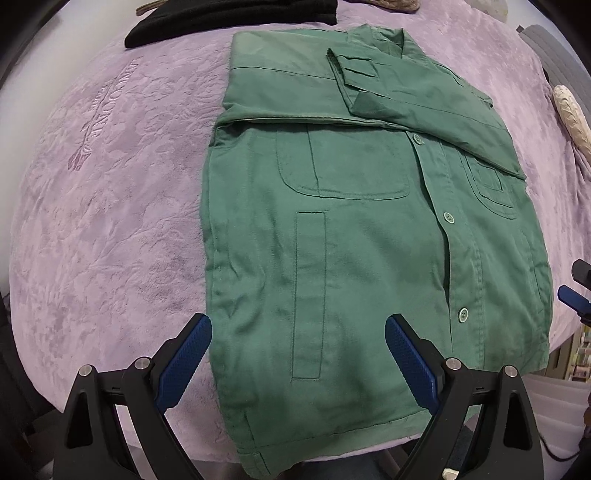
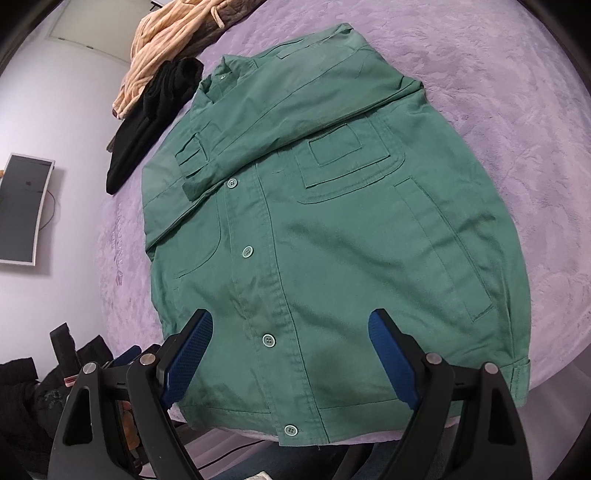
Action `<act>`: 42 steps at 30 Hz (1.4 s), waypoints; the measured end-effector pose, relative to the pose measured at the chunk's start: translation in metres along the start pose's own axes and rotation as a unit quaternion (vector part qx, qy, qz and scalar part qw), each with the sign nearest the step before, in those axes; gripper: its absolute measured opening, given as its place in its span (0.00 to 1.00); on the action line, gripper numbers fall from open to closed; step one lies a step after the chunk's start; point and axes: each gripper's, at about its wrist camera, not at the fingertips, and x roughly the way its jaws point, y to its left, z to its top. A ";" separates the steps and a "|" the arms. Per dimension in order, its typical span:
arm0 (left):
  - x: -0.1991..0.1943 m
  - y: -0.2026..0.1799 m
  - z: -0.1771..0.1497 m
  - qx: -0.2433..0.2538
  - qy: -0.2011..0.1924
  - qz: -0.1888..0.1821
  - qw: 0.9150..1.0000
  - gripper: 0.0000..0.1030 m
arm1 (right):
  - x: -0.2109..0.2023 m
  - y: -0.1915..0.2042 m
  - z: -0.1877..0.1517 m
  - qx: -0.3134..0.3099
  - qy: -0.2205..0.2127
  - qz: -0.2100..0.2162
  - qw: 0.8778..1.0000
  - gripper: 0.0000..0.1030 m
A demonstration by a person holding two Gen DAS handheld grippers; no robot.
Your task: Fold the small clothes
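A green button-front jacket (image 1: 354,236) lies flat on the purple bedspread (image 1: 110,221), buttoned, with both sleeves folded across its chest. In the right wrist view the same jacket (image 2: 332,240) fills the middle, hem nearest me. My left gripper (image 1: 298,352) hovers open above the hem's left part, nothing between its blue pads. My right gripper (image 2: 290,349) hangs open over the button placket near the hem, also holding nothing. The right gripper's blue fingertip (image 1: 570,297) peeks in at the left wrist view's right edge.
A black garment (image 1: 207,22) lies beyond the jacket's collar; the right wrist view shows it (image 2: 147,125) beside a peach striped cloth (image 2: 162,44). A knitted cream item (image 1: 572,114) sits at right. Dark clutter (image 2: 44,391) and a monitor (image 2: 22,210) lie off the bed.
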 end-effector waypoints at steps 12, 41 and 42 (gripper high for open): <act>0.016 0.044 -0.049 -0.071 0.023 -0.021 0.997 0.93 | -0.028 -0.097 -0.018 0.054 0.006 -0.013 0.998 0.86; 0.046 0.045 -0.098 -0.116 0.082 -0.172 0.975 0.92 | 0.009 -0.175 -0.065 0.191 0.039 0.203 0.960 0.87; 0.046 0.046 -0.097 -0.120 0.083 -0.173 0.974 0.92 | 0.010 -0.177 -0.067 0.201 0.038 0.199 0.958 0.86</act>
